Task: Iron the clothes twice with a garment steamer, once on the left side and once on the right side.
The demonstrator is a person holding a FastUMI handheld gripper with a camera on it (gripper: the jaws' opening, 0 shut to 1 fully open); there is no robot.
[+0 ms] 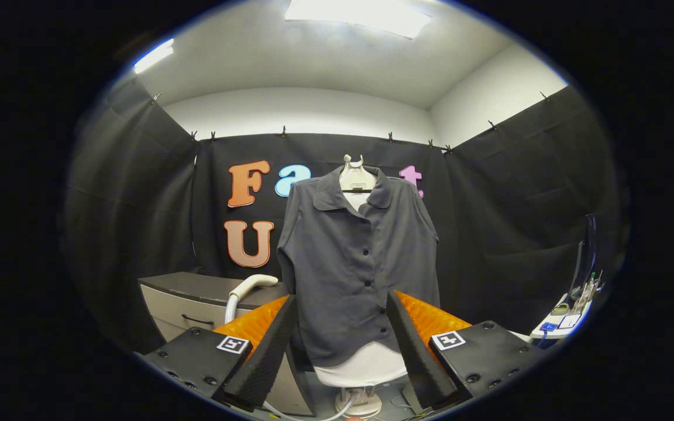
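One thing decides the coming move: the garment steamer head (250, 283) lies ahead of the gripper (343, 345) and off to its left side, not between the fingers. It is a pale, curved handle with a hose going down from it, and it rests at the near right corner of a low grey cabinet (188, 304) with a drawer, which stands to the left of the clothes. Its long axis seems to run roughly crosswise to the fingers, from the left toward the shirt, though part of it is hidden behind the left finger, so I cannot tell exactly how it sits. The grey button shirt (356, 263) hangs upright on a white mannequin torso (356, 178), straight ahead and beyond the fingers, with its lower hem seen in the gap between them; the fingers are apart from the cloth. The gripper is spread wide and holds nothing, and neither finger touches the steamer or the shirt. I judge that the ironing is not yet begun, because the steamer is not picked up. The next move probably needs the gripper to turn and travel to the left, toward the handle, and to line the fingers on both sides of it before closing.
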